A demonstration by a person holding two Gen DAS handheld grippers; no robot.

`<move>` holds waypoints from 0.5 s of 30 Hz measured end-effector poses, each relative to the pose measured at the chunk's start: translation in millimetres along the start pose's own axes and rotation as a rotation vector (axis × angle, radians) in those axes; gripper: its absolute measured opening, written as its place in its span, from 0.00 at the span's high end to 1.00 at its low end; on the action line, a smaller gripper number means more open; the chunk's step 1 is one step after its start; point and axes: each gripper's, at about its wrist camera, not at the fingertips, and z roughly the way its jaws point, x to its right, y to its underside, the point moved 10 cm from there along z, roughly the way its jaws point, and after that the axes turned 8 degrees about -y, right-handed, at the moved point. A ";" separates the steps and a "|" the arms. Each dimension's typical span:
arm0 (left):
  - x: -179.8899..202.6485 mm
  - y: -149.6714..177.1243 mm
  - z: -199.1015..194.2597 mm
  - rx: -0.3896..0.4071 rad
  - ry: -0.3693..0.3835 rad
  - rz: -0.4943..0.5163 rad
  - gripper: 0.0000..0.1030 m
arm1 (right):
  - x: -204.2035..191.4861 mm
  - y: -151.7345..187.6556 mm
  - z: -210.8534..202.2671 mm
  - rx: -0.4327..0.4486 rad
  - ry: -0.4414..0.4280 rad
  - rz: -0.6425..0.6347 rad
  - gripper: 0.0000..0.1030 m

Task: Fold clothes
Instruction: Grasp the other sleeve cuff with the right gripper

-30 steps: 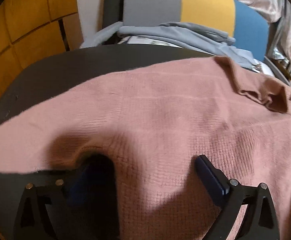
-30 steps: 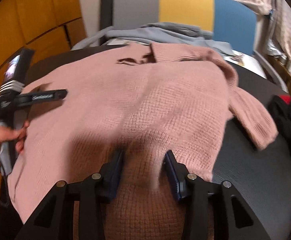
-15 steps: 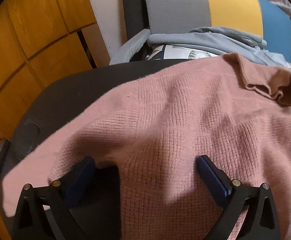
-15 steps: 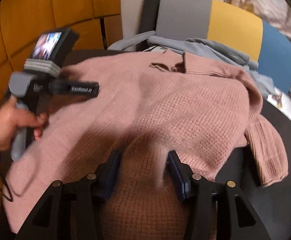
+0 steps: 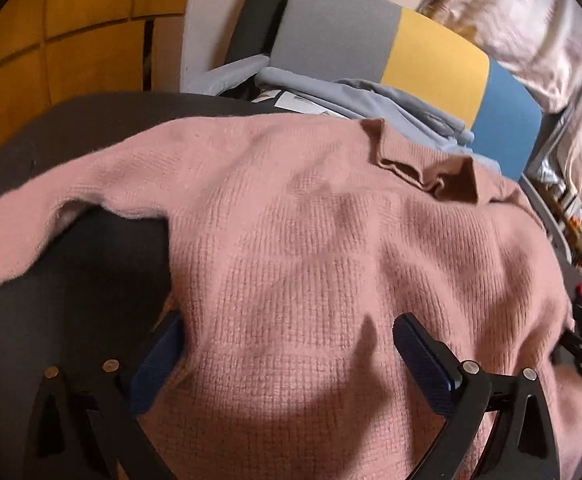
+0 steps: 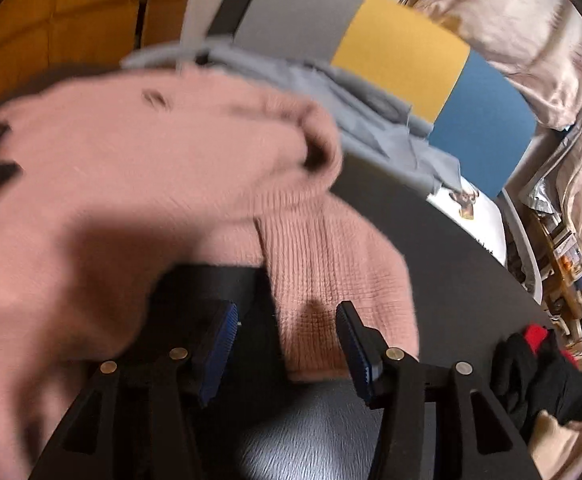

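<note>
A: Right wrist view: right tool (image 6: 287, 344) has just been opening, jaws now stand apart. A ribbed cuff of the pink sweater (image 6: 139, 168) lies between the pads, but no pad presses on it. Reads as a release, so the sleeve rests flat on the counter (image 6: 443, 248) just ahead of the tool.

B: And the left?

A: Left tool (image 5: 287, 356) stands wide. The sweater's lower body bulges up between its fingers; the knit touches the inner faces, yet I judge no pinch. Collar (image 5: 423, 160) sits far ahead of that tool, one sleeve trails off to its left. Probably spread that way to square the garment before the first fold.

B: Anything near the work?

A: Dark clothes (image 6: 543, 376) to the right of the right tool, well apart from the sweater. Grey garment (image 5: 371, 100) beyond the collar, on a chair (image 5: 431, 52). The right view is blurred, so its edges are uncertain.
</note>
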 end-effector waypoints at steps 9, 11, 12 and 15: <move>-12.2 -5.2 -6.5 0.033 0.117 -0.088 0.00 | 47.5 -3.4 -24.9 0.106 -0.033 0.216 0.96; -13.2 -8.5 -5.6 0.040 0.150 -0.115 0.00 | 65.1 -6.0 -49.1 0.167 -0.015 0.252 0.96; -14.4 -9.3 -6.3 0.043 0.166 -0.128 0.00 | 75.6 -5.5 -63.5 0.199 -0.007 0.279 0.96; -19.8 -11.5 -8.8 0.053 0.206 -0.169 0.00 | 110.0 -3.8 -102.1 0.277 0.021 0.363 0.96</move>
